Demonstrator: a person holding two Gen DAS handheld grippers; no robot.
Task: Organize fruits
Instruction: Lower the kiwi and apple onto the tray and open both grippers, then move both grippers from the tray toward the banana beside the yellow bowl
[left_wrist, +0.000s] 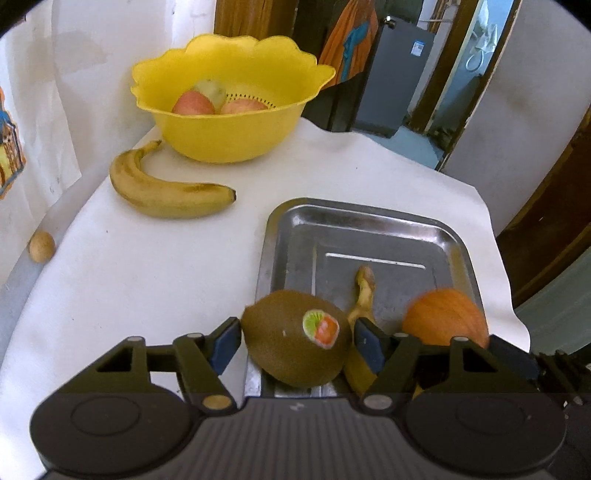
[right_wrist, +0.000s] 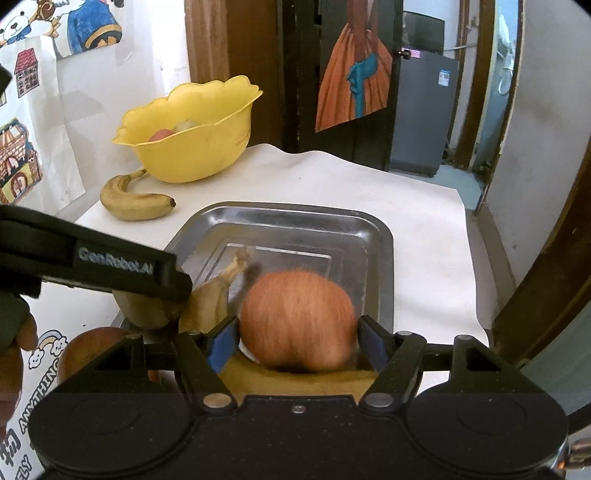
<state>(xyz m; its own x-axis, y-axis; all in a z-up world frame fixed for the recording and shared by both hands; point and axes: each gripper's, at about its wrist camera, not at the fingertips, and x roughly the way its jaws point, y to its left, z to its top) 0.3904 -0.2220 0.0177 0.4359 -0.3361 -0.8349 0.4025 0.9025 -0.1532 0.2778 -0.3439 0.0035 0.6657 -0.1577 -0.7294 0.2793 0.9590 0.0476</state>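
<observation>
Partly hidden behind the kiwi, a second banana lies in the steel tray, stem pointing away; left gripper clamps the kiwi, long axis crosswise, over the tray's near edge; right gripper clamps a blurred apple; loose banana lies crosswise beside the yellow bowl.

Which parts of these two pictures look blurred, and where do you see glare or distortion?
Right wrist view: the apple between the jaws is smeared by motion blur; the tray stays sharp. Left wrist view: the kiwi is crisp, the apple slightly soft, with glare on the tray rim. Both views bend straight edges near the borders.
</observation>
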